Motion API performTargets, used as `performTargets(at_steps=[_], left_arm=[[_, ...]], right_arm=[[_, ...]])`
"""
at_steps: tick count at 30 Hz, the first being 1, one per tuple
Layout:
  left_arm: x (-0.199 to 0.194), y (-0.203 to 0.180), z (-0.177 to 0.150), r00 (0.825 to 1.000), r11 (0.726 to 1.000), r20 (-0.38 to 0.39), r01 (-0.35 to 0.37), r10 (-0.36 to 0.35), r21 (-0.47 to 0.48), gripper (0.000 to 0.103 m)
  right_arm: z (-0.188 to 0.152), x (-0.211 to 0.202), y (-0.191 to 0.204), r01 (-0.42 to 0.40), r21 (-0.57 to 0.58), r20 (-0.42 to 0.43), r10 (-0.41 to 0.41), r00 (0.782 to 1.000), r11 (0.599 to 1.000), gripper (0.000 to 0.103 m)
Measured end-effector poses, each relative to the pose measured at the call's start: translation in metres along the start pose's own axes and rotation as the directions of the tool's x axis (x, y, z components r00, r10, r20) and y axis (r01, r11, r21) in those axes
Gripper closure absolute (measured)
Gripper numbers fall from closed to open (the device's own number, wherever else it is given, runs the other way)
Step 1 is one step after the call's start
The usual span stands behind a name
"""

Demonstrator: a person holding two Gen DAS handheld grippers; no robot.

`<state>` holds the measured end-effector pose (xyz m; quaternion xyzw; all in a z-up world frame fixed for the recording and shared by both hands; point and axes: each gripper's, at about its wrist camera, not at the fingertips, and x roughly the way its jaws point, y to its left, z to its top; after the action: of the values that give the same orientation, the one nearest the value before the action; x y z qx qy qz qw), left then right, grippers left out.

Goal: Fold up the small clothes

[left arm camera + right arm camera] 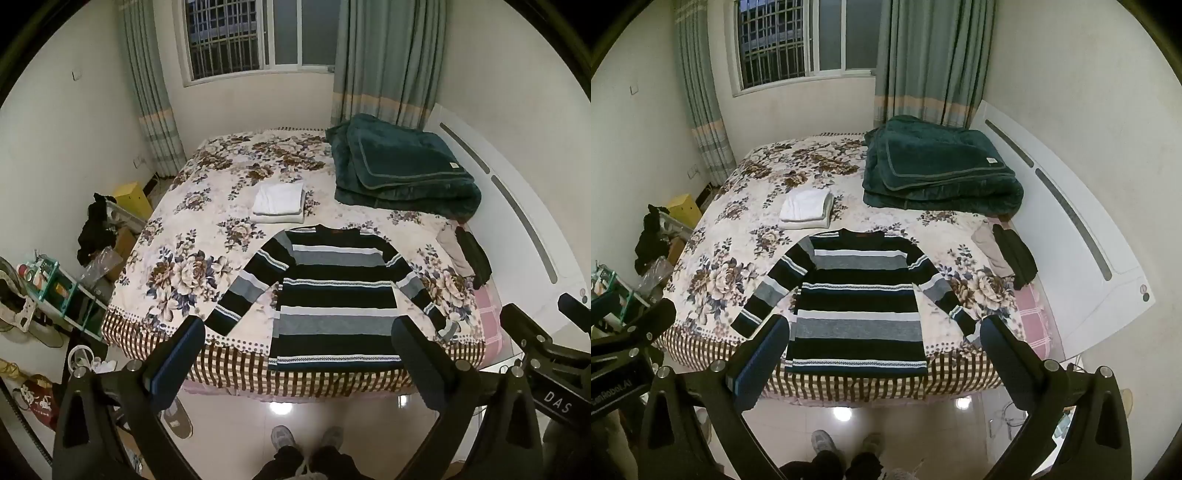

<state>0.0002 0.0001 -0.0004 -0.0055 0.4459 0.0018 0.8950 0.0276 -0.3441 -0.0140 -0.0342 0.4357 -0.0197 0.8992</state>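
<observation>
A black, grey and white striped sweater [332, 295] lies flat and face up at the near edge of the floral bed [192, 229], sleeves spread out to both sides. It also shows in the right wrist view [857, 302]. My left gripper [297, 332] is open and empty, held above the floor in front of the bed, its fingers framing the sweater's hem. My right gripper [882, 332] is open and empty too, at a like height. The right gripper's body shows at the right edge of the left wrist view [546, 354].
A folded white stack [279, 203] lies mid-bed. A dark green folded blanket [402, 170] sits at the far right by the white headboard [517, 206]. Beige and black garments [469, 254] lie at the right side. Clutter and a shelf [66, 291] stand left of the bed.
</observation>
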Motion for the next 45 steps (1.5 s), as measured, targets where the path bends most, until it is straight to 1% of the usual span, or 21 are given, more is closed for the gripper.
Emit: performTargets(at_steps=[1,12,15,21,22,25,32,35,36,38,40,45], left_arm=[[-0.001,0.000,0.000,1.000,1.000,0.021,-0.007,0.007,0.005,0.000],[0.001,-0.004,0.002,1.000,1.000,-0.002,-0.002,0.002,-0.004,0.000],[0.000,-0.004,0.002,1.000,1.000,0.000,-0.002,0.002,-0.007,0.000],[0.000,-0.003,0.002,1.000,1.000,0.002,0.002,-0.002,-0.007,0.000],[0.000,-0.003,0.002,1.000,1.000,0.002,0.001,-0.001,-0.008,0.000],[0.000,-0.002,0.002,1.000,1.000,0.002,0.004,-0.004,-0.006,0.000],[-0.002,-0.006,0.009,1.000,1.000,0.009,0.002,-0.002,-0.007,0.000],[-0.002,-0.011,0.017,1.000,1.000,0.017,0.001,-0.001,-0.009,0.000],[-0.003,-0.012,0.027,1.000,1.000,0.021,0.002,-0.002,-0.009,0.000],[-0.003,-0.016,0.031,1.000,1.000,0.025,0.005,-0.004,-0.008,0.000],[-0.006,-0.010,0.026,0.999,1.000,0.035,0.007,-0.006,-0.009,0.000],[-0.005,-0.012,0.024,0.999,1.000,0.037,0.005,-0.004,-0.009,0.000]], right_arm=[[0.000,0.000,0.000,0.002,0.001,0.000,-0.002,1.000,1.000,0.000],[0.000,0.000,0.000,0.001,0.001,0.005,-0.001,1.000,1.000,0.000],[-0.002,0.000,0.000,0.004,0.000,0.002,-0.004,1.000,1.000,0.000],[0.007,0.001,-0.001,-0.004,0.000,0.003,0.004,1.000,1.000,0.000],[0.002,0.002,0.000,-0.002,-0.001,0.002,0.002,1.000,1.000,0.000],[0.003,0.001,0.000,0.001,-0.001,0.002,-0.001,1.000,1.000,0.000],[0.005,0.000,-0.003,0.001,0.000,0.007,-0.001,1.000,1.000,0.000],[0.008,-0.001,-0.005,-0.001,0.000,0.008,0.001,1.000,1.000,0.000],[0.019,-0.004,-0.008,-0.001,-0.001,0.007,0.001,1.000,1.000,0.000],[0.019,-0.004,-0.008,0.000,-0.001,0.009,0.000,1.000,1.000,0.000],[0.022,-0.005,-0.008,-0.002,0.000,0.013,0.002,1.000,1.000,0.000],[0.034,-0.008,-0.012,0.001,0.000,0.024,-0.001,1.000,1.000,0.000]])
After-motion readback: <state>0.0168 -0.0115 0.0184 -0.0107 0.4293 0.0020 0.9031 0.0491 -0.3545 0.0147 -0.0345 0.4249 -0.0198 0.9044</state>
